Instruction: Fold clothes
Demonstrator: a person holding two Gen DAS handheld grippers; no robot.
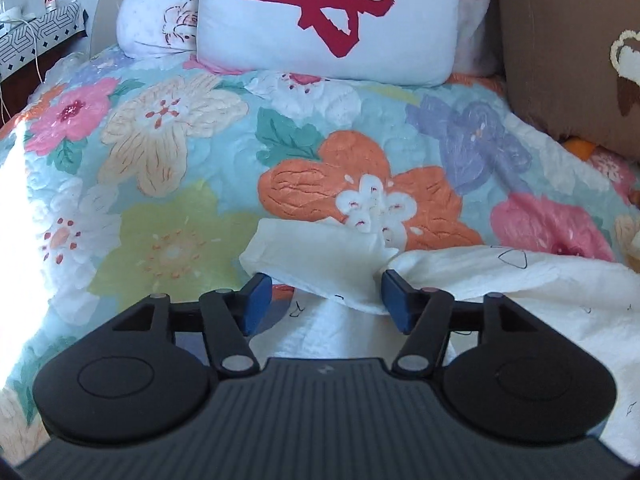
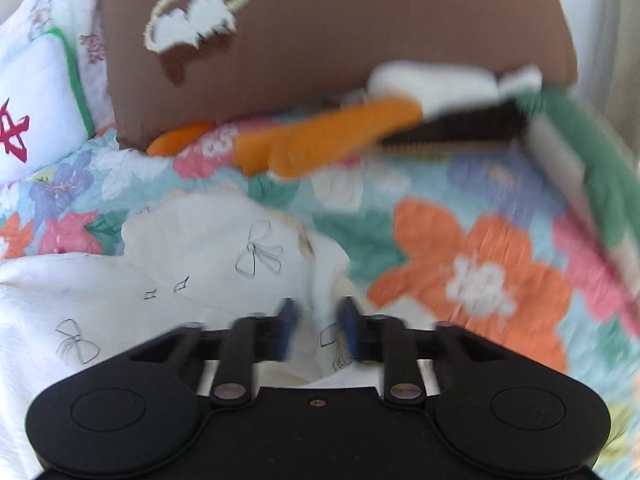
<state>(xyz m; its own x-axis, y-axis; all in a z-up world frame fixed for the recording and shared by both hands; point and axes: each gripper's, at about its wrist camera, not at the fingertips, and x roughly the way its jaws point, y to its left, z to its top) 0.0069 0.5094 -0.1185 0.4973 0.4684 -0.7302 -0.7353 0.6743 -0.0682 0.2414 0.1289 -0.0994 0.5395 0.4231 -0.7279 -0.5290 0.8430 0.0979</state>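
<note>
A white garment (image 1: 500, 280) with small black bow drawings lies crumpled on the floral quilt (image 1: 180, 168). In the left wrist view a sleeve or corner of it (image 1: 320, 256) lies folded between the blue pads of my left gripper (image 1: 324, 300), which is open and above the cloth. In the right wrist view the same garment (image 2: 160, 264) fills the lower left. My right gripper (image 2: 318, 328) has its pads partly closed with a fold of the white cloth (image 2: 324, 280) between them; the view is blurred by motion.
A white pillow with a red character (image 1: 328, 20) and a floral pillow (image 1: 160, 4) lie at the bed head. A brown cushion (image 1: 568, 60) stands on the right, also in the right wrist view (image 2: 340, 32). Orange, white and green items (image 2: 328, 136) lie by it. A side table (image 1: 36, 36) is left.
</note>
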